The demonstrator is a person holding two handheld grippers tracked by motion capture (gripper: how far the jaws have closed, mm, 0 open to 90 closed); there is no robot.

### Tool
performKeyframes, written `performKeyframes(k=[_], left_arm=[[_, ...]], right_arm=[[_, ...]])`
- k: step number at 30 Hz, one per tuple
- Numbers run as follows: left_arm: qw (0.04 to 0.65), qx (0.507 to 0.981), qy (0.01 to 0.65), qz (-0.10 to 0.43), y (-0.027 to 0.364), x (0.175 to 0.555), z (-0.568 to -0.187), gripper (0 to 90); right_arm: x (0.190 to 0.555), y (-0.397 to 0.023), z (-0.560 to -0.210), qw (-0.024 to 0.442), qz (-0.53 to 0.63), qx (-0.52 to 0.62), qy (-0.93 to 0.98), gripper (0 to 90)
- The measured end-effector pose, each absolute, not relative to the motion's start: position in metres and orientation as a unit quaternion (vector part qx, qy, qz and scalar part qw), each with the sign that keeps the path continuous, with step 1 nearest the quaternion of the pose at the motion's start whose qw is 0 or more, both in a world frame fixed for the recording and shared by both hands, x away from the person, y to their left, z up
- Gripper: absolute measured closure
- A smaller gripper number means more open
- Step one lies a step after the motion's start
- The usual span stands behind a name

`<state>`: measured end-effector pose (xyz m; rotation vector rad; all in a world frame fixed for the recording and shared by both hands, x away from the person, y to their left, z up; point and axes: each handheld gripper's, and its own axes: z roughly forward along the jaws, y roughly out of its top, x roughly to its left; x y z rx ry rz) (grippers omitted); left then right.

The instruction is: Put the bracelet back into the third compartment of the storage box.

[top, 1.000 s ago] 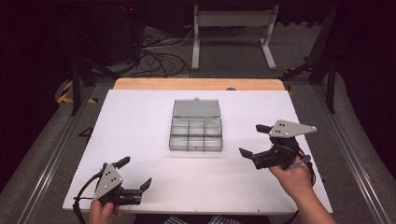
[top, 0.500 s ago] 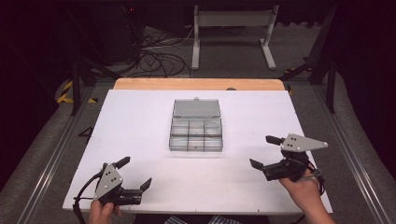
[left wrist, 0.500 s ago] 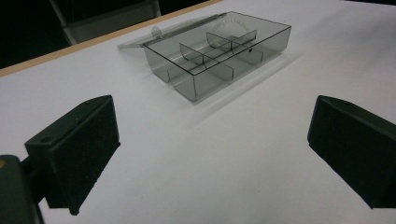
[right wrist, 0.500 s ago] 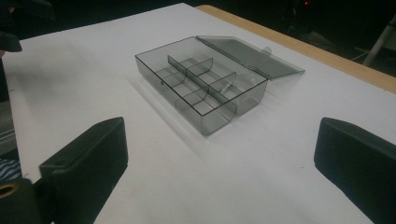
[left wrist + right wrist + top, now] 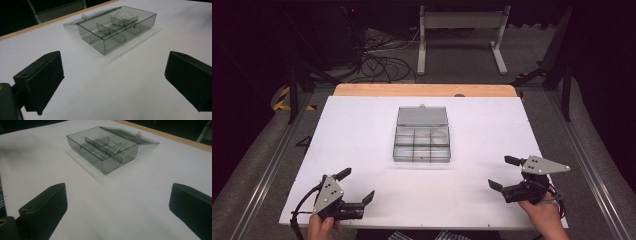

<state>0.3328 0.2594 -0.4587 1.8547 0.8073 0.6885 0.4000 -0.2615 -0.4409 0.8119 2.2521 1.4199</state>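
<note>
on the white table [image 5: 362, 130], a smoky clear compartment box [image 5: 422, 142] lies open; both grippers' fingers gape empty.

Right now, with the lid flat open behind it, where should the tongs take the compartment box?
Grip the compartment box by a thin upright side wall, one jaw outside and one inside a compartment, coming from its left or right. The lid lies flat behind it, and the body probably looks too wide to span.
</note>
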Motion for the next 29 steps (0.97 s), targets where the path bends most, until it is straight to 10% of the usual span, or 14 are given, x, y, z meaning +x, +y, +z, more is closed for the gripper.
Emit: performKeyframes(k=[29], left_arm=[[0.483,0.764,0.325,0.28,0.26,0.332,-0.459,2.9]], right_arm=[[0.397,-0.268,-0.478,0.174,0.424,0.309,0.833,0.0]])
